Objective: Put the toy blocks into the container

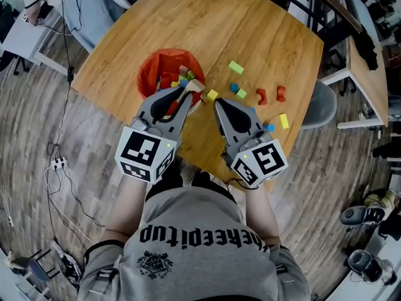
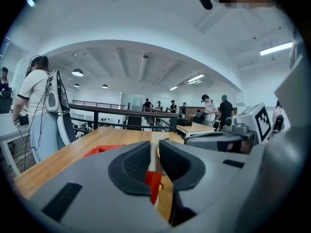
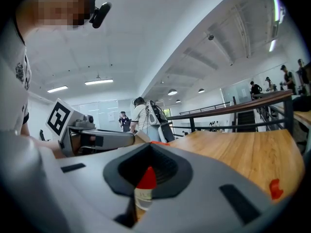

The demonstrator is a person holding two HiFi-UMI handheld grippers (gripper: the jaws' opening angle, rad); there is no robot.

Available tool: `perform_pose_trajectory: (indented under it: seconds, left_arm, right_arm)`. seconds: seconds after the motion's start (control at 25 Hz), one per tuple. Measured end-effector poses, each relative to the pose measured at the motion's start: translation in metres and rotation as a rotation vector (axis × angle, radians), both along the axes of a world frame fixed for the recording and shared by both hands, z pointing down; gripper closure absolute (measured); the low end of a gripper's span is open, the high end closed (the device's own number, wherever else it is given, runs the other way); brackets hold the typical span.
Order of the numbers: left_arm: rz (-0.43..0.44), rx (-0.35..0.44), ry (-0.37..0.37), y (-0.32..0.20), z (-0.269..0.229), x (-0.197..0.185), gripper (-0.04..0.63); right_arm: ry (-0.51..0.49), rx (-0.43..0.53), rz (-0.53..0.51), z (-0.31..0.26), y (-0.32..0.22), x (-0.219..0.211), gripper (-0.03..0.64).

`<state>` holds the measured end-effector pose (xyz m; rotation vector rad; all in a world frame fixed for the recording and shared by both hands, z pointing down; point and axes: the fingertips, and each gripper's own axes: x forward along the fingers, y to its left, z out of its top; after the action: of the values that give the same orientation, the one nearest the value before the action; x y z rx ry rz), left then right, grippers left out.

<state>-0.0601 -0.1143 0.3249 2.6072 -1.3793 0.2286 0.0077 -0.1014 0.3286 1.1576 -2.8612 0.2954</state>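
**A:** How is the held piece expected to handle?

**B:** A pale block [image 2: 154,155] is clamped between the pads of the left gripper [image 1: 188,94], right at the near rim of the container [image 1: 152,68]. It is judged to be light, stiff and probably wooden. Its faces look smooth, so it could slip if taken by an edge. Two flat opposite faces, near the middle, are the best place to take hold.

**A:** And the right gripper?

**B:** The jaws of the right gripper [image 3: 148,153] are seen pressed together with nothing between them. In the head view its tips lie just beside a yellow block [image 1: 212,95] on the table [image 1: 207,24].

**A:** Where are the other pieces?

**B:** Several are seen inside the container. The rest are scattered on the table to its right, among them two red pieces [image 1: 260,96] and some green, blue and yellow ones.

**A:** What cannot be made out?

**B:** Only a thin strip of the pale block is shown between the pads, so its shape cannot be told. The container's near rim is covered by the left gripper in the head view. Whether the block is over the opening or just short of it cannot be settled, and how full the container is cannot be judged.
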Motion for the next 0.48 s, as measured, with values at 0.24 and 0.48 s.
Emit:
perform_pose_trajectory:
  seconds: [0.24, 0.48]
  left_arm:
    - [-0.012, 0.009, -0.030, -0.021, -0.001, -0.027, 0.528]
    - [0.002, 0.007, -0.044, -0.036, 0.002, -0.040, 0.523]
  right_arm:
    - [0.006, 0.001, 0.034, -0.001, -0.006, -0.012, 0.606]
    - [0.018, -0.007, 0.074, -0.001, -0.013, -0.020, 0.606]
